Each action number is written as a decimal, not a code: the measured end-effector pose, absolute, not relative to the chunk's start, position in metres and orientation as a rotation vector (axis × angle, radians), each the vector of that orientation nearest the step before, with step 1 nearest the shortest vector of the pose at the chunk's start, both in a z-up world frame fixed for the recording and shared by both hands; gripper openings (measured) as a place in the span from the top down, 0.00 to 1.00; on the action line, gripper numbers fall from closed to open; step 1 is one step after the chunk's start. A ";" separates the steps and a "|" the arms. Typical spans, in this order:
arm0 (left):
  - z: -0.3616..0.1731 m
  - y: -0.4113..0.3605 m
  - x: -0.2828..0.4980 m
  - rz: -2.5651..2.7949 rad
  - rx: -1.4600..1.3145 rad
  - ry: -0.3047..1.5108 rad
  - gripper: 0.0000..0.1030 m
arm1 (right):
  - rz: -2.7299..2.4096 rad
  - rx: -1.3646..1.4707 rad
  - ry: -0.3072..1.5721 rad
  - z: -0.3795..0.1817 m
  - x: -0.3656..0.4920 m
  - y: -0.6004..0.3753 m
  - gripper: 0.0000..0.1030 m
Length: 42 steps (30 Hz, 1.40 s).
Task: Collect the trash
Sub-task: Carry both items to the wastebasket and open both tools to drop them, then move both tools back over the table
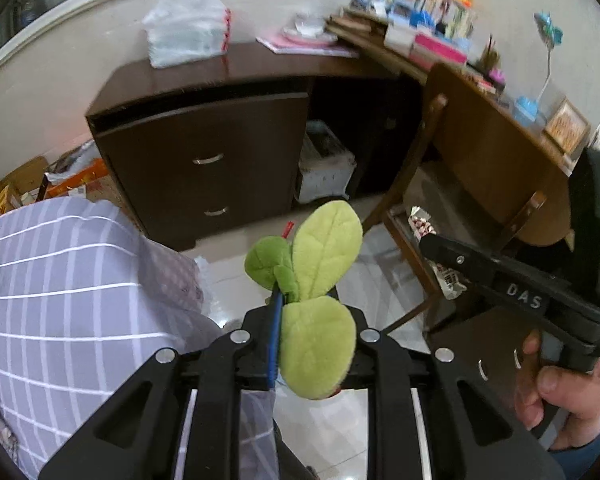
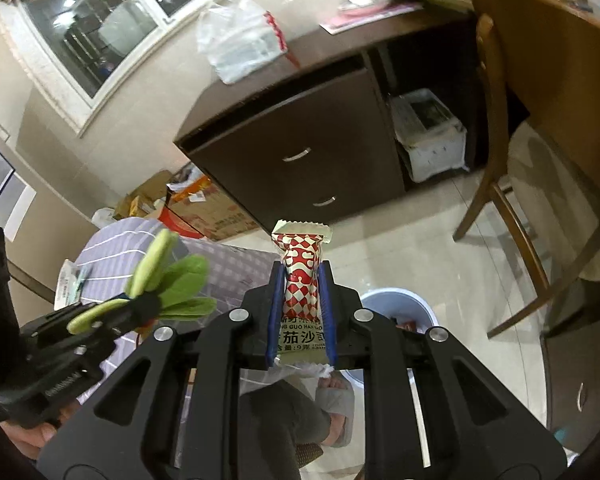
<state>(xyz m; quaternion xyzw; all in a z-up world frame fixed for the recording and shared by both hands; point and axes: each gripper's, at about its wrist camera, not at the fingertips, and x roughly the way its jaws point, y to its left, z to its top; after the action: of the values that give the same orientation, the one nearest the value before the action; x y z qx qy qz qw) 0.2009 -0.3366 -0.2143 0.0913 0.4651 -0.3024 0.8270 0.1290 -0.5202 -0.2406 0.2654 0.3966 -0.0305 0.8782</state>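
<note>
The left gripper (image 1: 300,304) holds a green plush leaf toy (image 1: 320,276) between its fingers, which stand narrow around the toy's base. The leaves cover most of the right finger and the tips, so only the blue pad of the left finger (image 1: 275,336) shows plainly. A small red piece pokes out behind the leaves; what it is cannot be made out.

The right gripper (image 2: 302,300) has its fingers closed on a red-and-white snack wrapper (image 2: 302,276), which stands upright between the blue pads with its crimped top above the fingertips. The print on its lower half is partly cut off by the pads. In the left wrist view the same wrapper (image 1: 422,226) peeks out past the dark right fingers, blurred.

Below the right gripper a pale blue bin (image 2: 404,304) sits on the tiled floor (image 2: 440,240), mostly hidden behind the gripper body; something red lies inside, too hidden to identify. A slippered foot (image 2: 336,404) shows under the gripper.

A striped lilac cloth (image 1: 60,300) covers something at the left. The dark drawer cabinet (image 1: 204,168) carries a white plastic bag (image 1: 188,24). The cluttered surface (image 1: 496,140) at the right is blurred.
</note>
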 end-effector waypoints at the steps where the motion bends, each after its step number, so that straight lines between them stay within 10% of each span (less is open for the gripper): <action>1: -0.219 -0.341 0.202 -0.642 0.202 0.998 0.82 | -0.066 0.559 0.833 -0.244 0.130 -0.522 0.83; 6: -0.239 -0.361 0.212 -0.658 0.232 1.041 0.79 | -0.078 0.589 0.865 -0.262 0.136 -0.533 0.80; 8: -0.248 -0.370 0.215 -0.656 0.268 1.070 0.60 | -0.083 0.600 0.889 -0.272 0.141 -0.536 0.78; 12: -0.248 -0.368 0.219 -0.624 0.302 1.046 0.26 | -0.124 0.630 0.909 -0.286 0.140 -0.544 0.39; 18: -0.234 -0.354 0.222 -0.599 0.279 1.014 0.18 | -0.189 0.684 0.916 -0.293 0.132 -0.552 0.08; 42: -0.131 -0.240 0.185 -0.524 0.112 0.777 0.13 | -0.076 0.530 0.797 -0.185 0.135 -0.458 0.06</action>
<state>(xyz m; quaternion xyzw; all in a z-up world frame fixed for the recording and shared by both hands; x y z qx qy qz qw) 0.1846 -0.2397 -0.1308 0.0541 0.3745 -0.2525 0.8906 0.1347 -0.4575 -0.1853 0.2551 0.3834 -0.0366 0.8869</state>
